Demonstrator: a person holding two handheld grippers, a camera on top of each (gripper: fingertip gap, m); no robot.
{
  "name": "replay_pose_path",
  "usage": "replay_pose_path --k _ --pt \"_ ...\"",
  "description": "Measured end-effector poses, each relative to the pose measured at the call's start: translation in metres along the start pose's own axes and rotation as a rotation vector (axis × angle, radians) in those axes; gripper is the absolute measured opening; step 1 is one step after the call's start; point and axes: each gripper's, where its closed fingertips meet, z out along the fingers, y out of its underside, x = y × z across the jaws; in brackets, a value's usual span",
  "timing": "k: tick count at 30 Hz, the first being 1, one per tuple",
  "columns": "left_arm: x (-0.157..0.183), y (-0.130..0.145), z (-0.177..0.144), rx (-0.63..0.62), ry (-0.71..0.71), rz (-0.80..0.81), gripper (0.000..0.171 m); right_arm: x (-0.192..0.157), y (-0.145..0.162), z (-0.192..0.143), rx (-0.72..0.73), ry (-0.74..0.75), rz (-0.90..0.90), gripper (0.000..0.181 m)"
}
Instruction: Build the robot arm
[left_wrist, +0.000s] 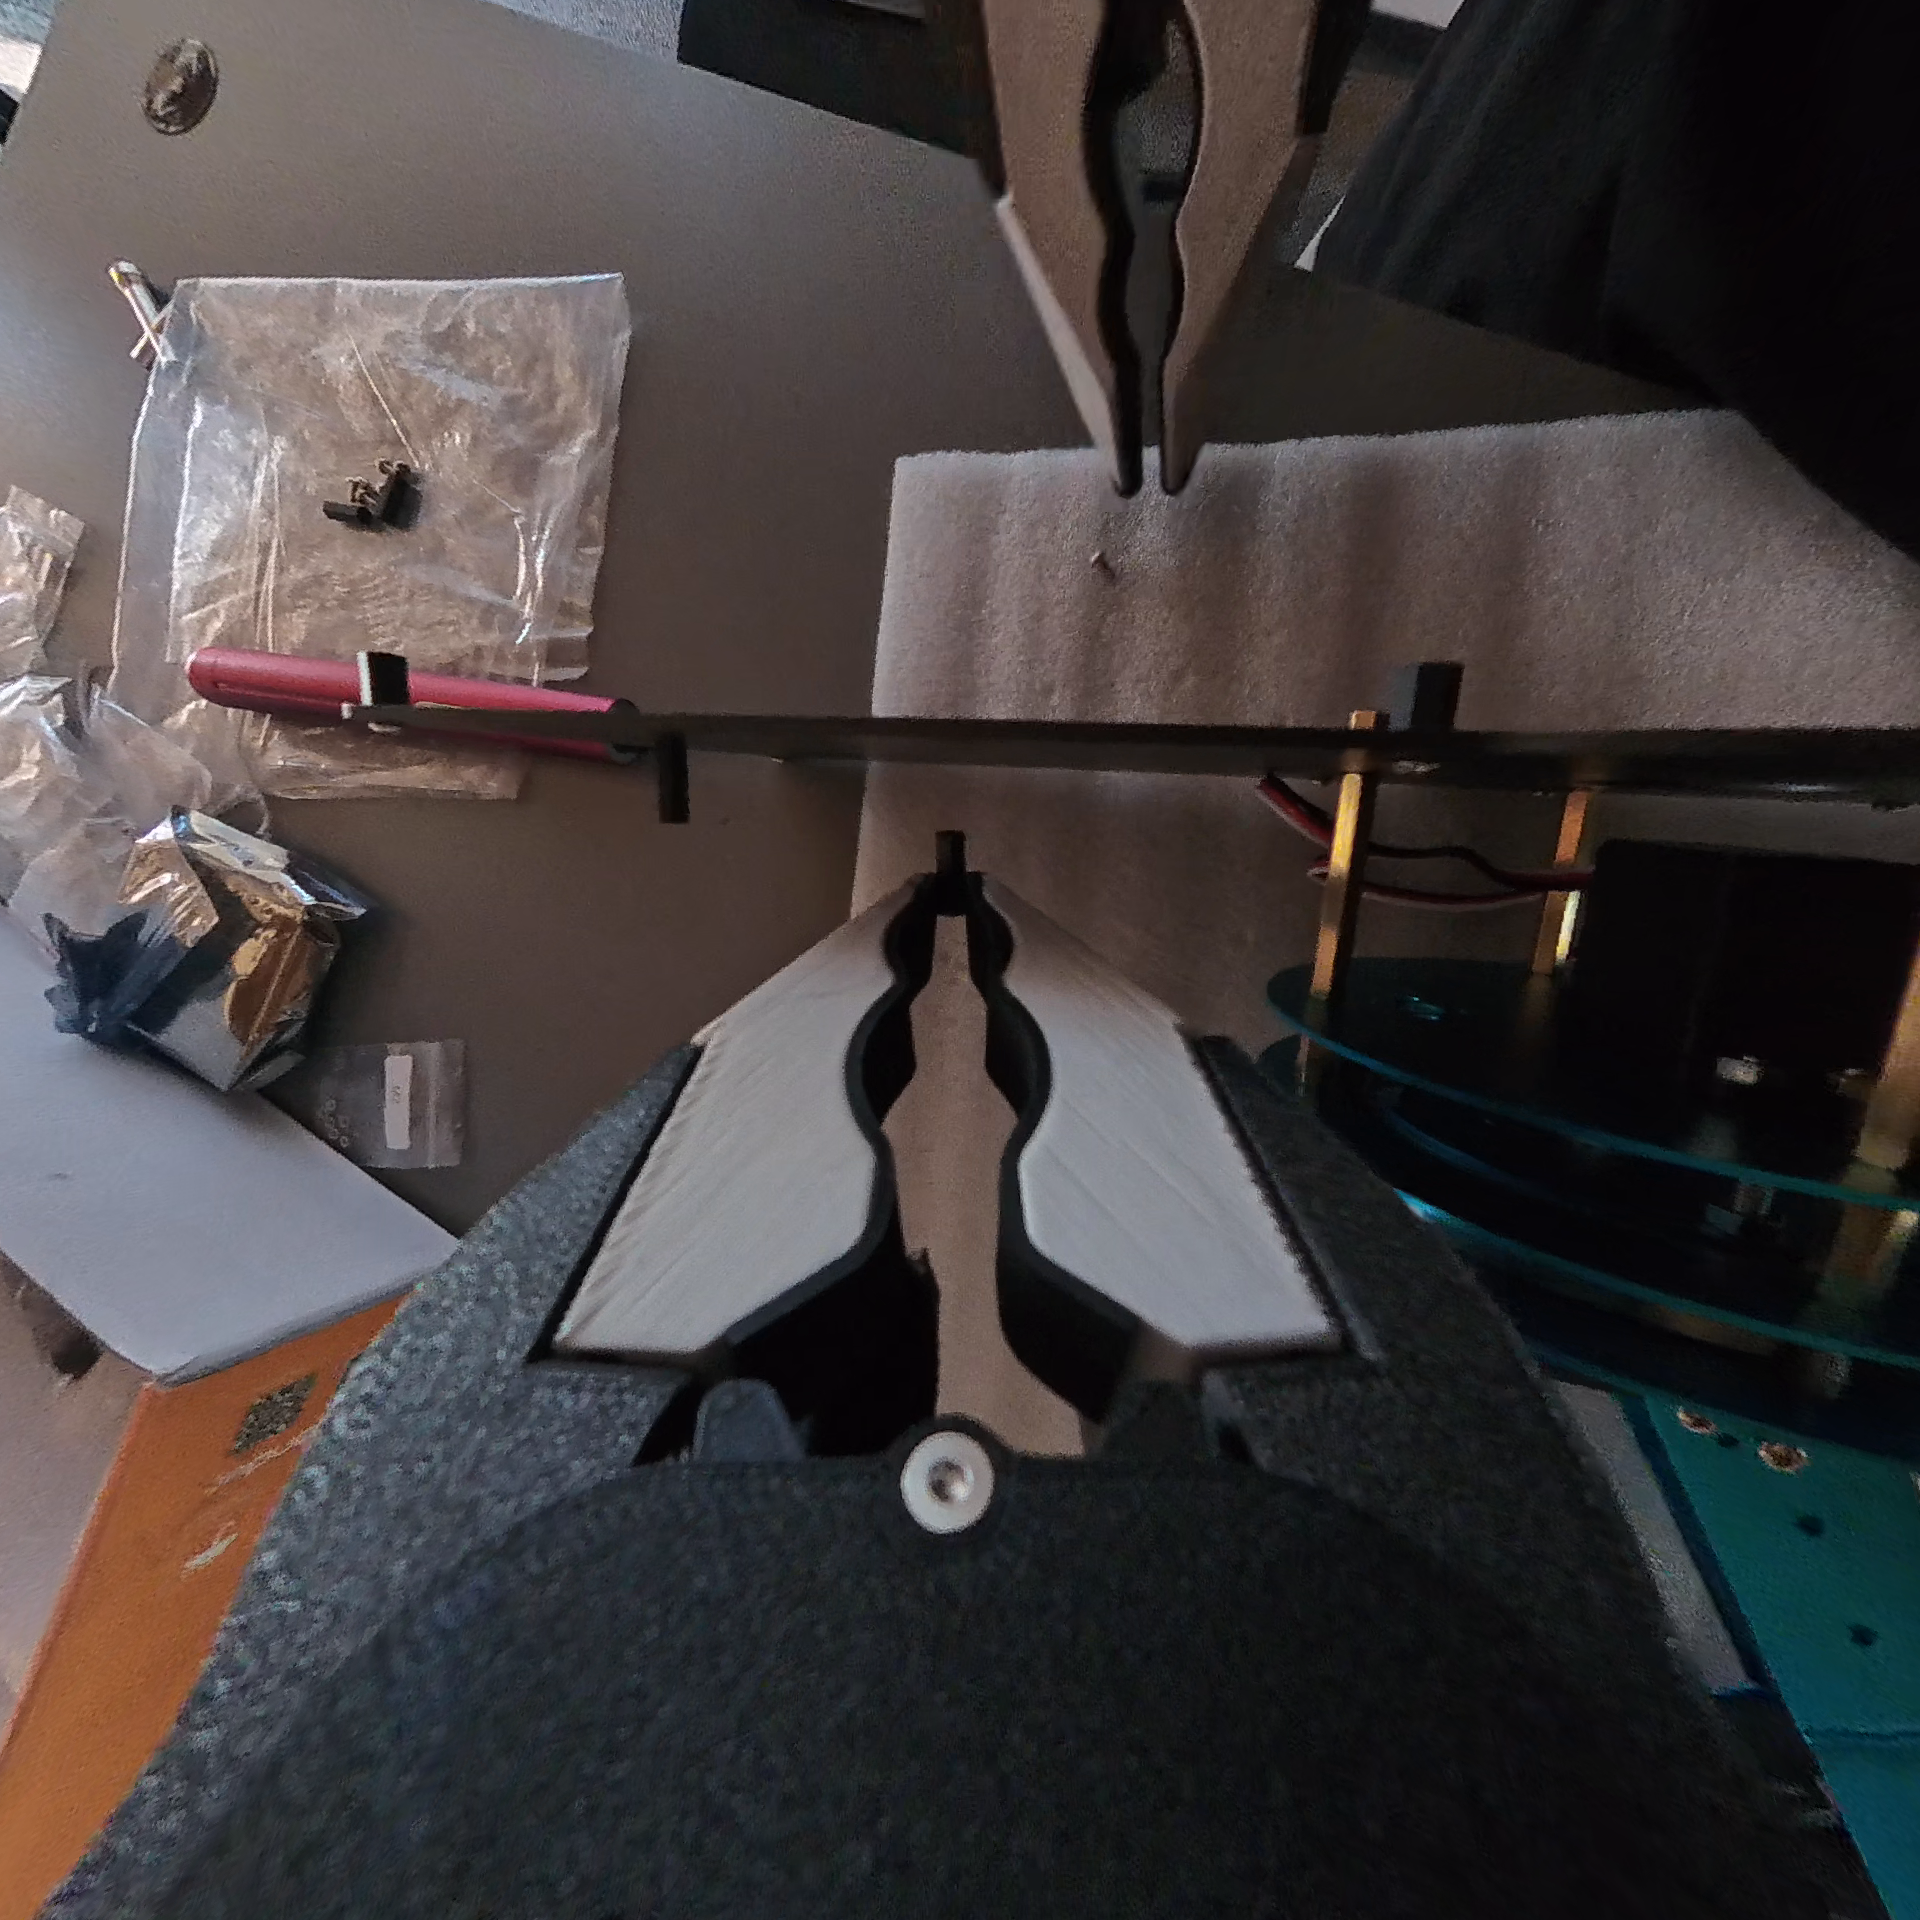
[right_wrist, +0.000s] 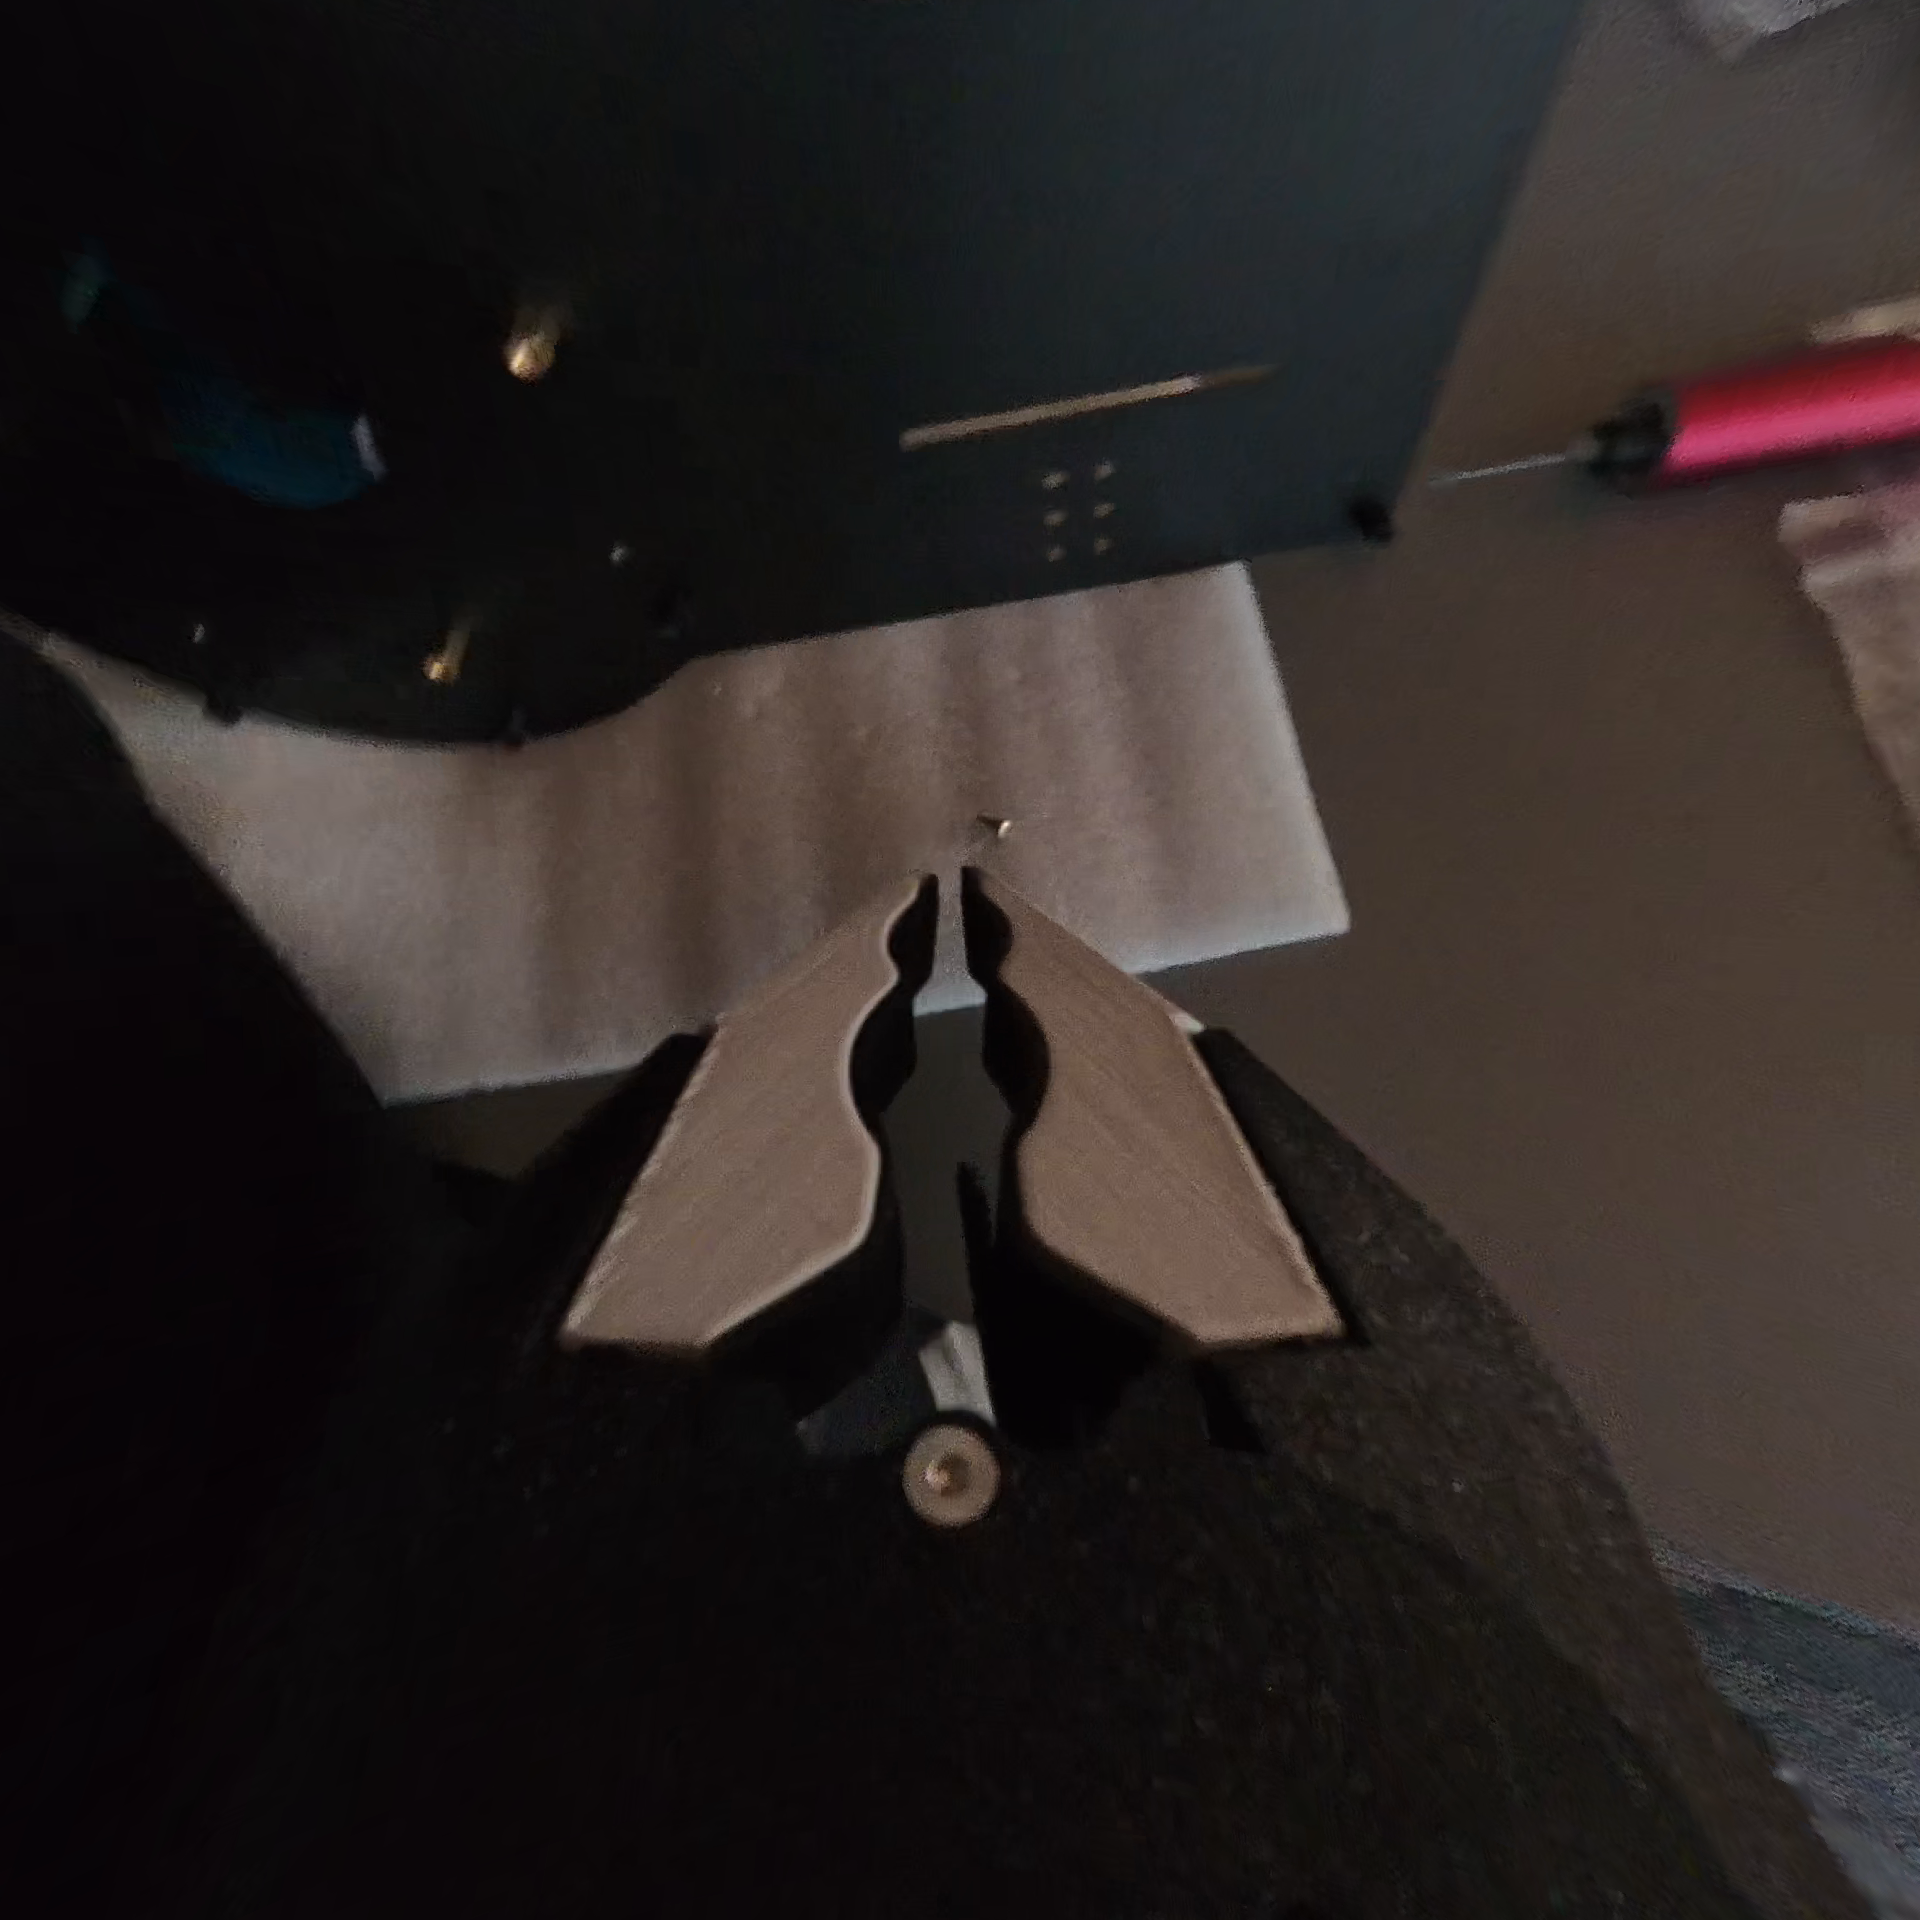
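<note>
Left hand-held gripper fills the near frame, tips pinched on a small black peg, just under the edge of a black plate. Plate sits on brass standoffs above stacked teal acrylic discs; red and black wires run beneath it. Right hand-held gripper hangs over white foam sheet on the desk, narrow gap between tips, nothing held. Tiny screw lies on the foam just beyond those tips. Pink screwdriver, clear plastic bags and crumpled silver bag lie off to the left.
</note>
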Motion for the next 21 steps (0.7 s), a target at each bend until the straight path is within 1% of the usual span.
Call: replay_pose_path --k 2,4,7,9,13,15,19,21 --pt "0.000 -0.001 0.002 0.008 0.005 0.002 0.005 0.001 -0.007 -0.001 0.089 0.067 0.037 0.005" --pt "0.002 -0.002 0.004 0.012 0.015 0.008 0.005 0.002 -0.009 0.003 0.094 0.081 -0.001 0.010" --pt "0.008 -0.003 0.007 0.003 0.027 0.022 0.005 0.002 -0.010 0.007 0.064 0.003 -0.065 0.010" --pt "0.011 -0.003 0.007 -0.004 0.029 0.025 0.005 0.001 -0.009 0.006 0.038 -0.091 -0.127 0.010" --pt "0.016 -0.002 0.003 -0.013 0.026 0.014 0.004 0.013 -0.008 0.006 0.015 -0.158 -0.276 0.010" --pt "0.017 -0.001 0.001 -0.023 0.021 0.012 0.005 0.011 -0.004 0.009 -0.017 -0.209 -0.324 0.012" --pt "0.018 -0.001 -0.002 -0.032 0.014 0.005 0.005 0.007 -0.003 0.017 -0.042 -0.222 -0.469 0.013" --pt "0.017 -0.001 -0.003 -0.033 0.008 0.001 0.005 0.006 -0.002 0.020 -0.057 -0.232 -0.506 0.010"
